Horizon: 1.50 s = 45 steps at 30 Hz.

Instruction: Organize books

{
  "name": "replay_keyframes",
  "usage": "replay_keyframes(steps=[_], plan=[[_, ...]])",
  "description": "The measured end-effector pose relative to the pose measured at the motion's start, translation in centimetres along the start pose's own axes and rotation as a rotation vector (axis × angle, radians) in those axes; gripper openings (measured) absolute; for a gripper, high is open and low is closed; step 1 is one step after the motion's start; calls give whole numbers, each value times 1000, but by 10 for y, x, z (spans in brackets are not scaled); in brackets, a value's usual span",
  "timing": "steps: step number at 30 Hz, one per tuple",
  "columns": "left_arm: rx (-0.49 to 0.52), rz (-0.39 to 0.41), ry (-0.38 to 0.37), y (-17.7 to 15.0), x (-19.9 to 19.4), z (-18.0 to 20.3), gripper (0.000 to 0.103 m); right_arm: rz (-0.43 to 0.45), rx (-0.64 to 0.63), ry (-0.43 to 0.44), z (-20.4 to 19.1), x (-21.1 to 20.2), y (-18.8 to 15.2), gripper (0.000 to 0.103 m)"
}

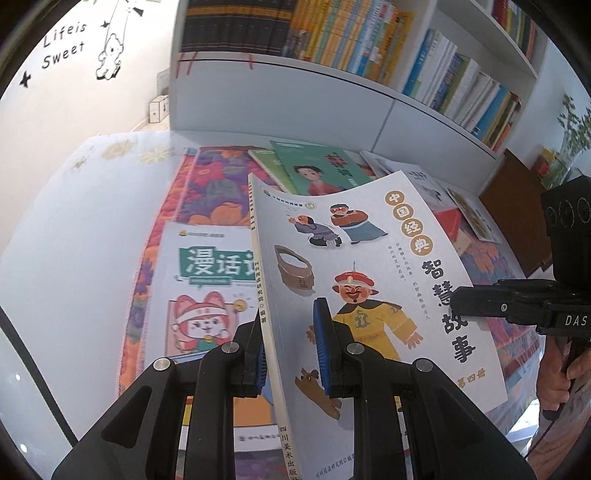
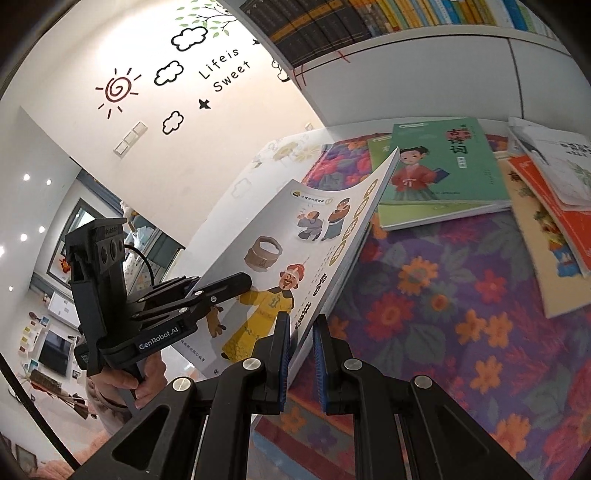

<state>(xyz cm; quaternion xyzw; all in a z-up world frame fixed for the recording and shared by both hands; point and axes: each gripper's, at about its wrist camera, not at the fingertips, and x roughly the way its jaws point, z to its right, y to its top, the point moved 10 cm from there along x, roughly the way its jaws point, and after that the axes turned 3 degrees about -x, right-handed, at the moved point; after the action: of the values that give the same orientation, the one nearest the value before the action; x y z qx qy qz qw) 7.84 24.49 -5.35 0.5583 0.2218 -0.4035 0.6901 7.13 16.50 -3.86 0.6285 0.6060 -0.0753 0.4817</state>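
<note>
Above floral cloth [image 2: 443, 295], left tongs [image 1: 291, 347], right tongs [image 2: 301, 354], both clamped on white storybook [image 1: 369, 258]

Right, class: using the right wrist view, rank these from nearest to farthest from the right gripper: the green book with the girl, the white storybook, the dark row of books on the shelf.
1. White storybook: clamped in the right gripper, tilting up to the left.
2. Green book: lying flat on the floral cloth, up and right.
3. Dark row of books: on the shelf, top of view.
</note>
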Motion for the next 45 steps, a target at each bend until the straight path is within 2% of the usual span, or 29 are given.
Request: replay_keyframes(steps=[9, 17, 24, 35, 40, 45], plan=[[-55, -6, 17, -4, 9, -46, 18, -42, -18, 15, -9, 42, 5, 12], [-61, -49, 26, -18, 23, -63, 20, -81, 7, 6, -4, 79, 0, 12], [-64, -61, 63, -22, 29, -79, 27, -87, 41, -8, 4, 91, -4, 12], [-81, -47, 78, -17, 26, -89, 27, -99, 82, 6, 7, 97, -12, 13], [-91, -46, 119, -17, 24, -98, 27, -102, 84, 12, 6, 99, -14, 14], [-90, -55, 124, -22, 26, -101, 27, -113, 85, 18, 6, 104, -15, 14]])
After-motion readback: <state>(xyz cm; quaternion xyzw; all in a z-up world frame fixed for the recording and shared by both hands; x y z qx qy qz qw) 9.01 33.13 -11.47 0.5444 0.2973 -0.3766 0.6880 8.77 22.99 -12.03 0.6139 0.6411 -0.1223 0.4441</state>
